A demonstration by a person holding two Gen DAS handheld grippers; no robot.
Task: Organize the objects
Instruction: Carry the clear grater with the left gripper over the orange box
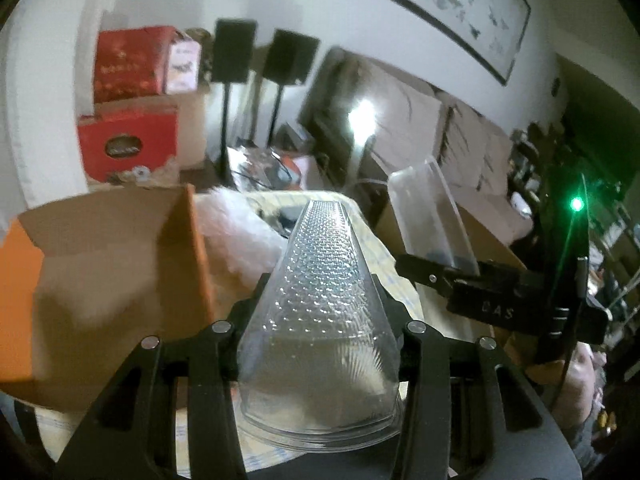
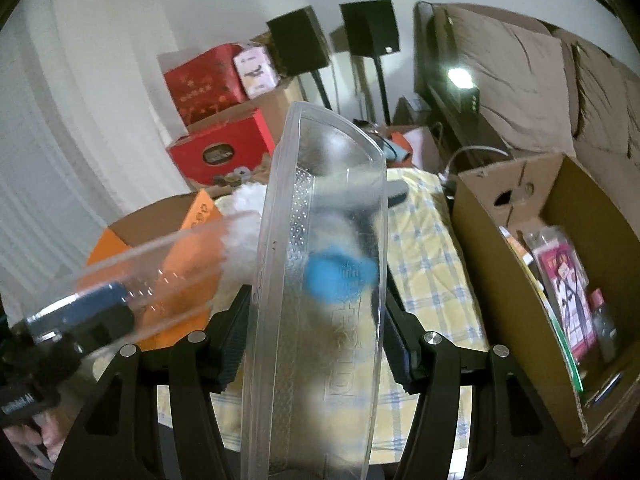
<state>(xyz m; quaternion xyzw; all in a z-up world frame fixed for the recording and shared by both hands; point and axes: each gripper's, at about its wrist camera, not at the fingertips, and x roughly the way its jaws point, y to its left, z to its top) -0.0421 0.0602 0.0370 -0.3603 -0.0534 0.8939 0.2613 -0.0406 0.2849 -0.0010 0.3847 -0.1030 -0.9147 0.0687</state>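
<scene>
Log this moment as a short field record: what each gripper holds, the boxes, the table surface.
left gripper: shut on a clear textured plastic piece
right gripper: shut on a clear plastic tray, held on edge
left of table: open orange cardboard box, white fluffy item beside it
right of table: open brown cardboard box holding packaged items
table cover: yellow checked cloth
background: two black speakers on stands, red boxes
</scene>
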